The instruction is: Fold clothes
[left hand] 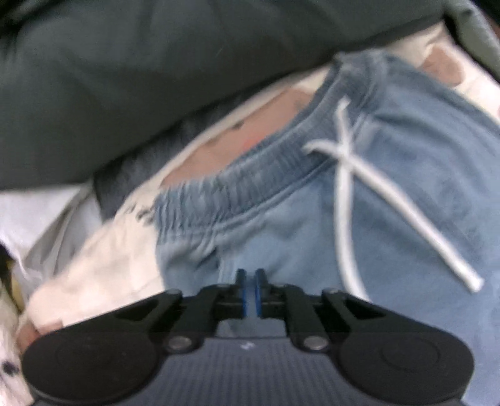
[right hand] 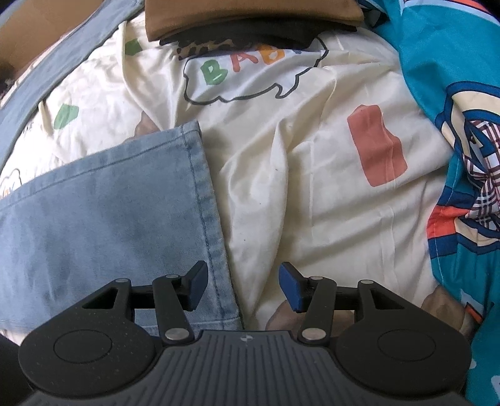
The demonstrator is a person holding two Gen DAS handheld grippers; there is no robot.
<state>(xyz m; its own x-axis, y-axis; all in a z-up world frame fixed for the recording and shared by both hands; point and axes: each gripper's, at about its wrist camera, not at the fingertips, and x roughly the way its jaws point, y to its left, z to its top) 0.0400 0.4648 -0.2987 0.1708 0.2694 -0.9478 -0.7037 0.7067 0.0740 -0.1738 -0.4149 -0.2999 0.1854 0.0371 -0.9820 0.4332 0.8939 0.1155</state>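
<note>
The bed is covered by a cream sheet (right hand: 312,175) printed with green shapes, a red-brown block at centre right and a cloud outline holding the letters "BAB" near the top of the right wrist view. Light blue trousers lie directly on it: a hemmed leg (right hand: 118,218) fills the left and lower left of that frame, while the elastic waistband (left hand: 250,175) with its white drawstring (left hand: 347,193) crosses the middle of the blurred left wrist view. At the top centre sits a brown folded garment (right hand: 250,15) on a black one. A teal patterned quilt (right hand: 462,156) runs down the right edge.
</note>
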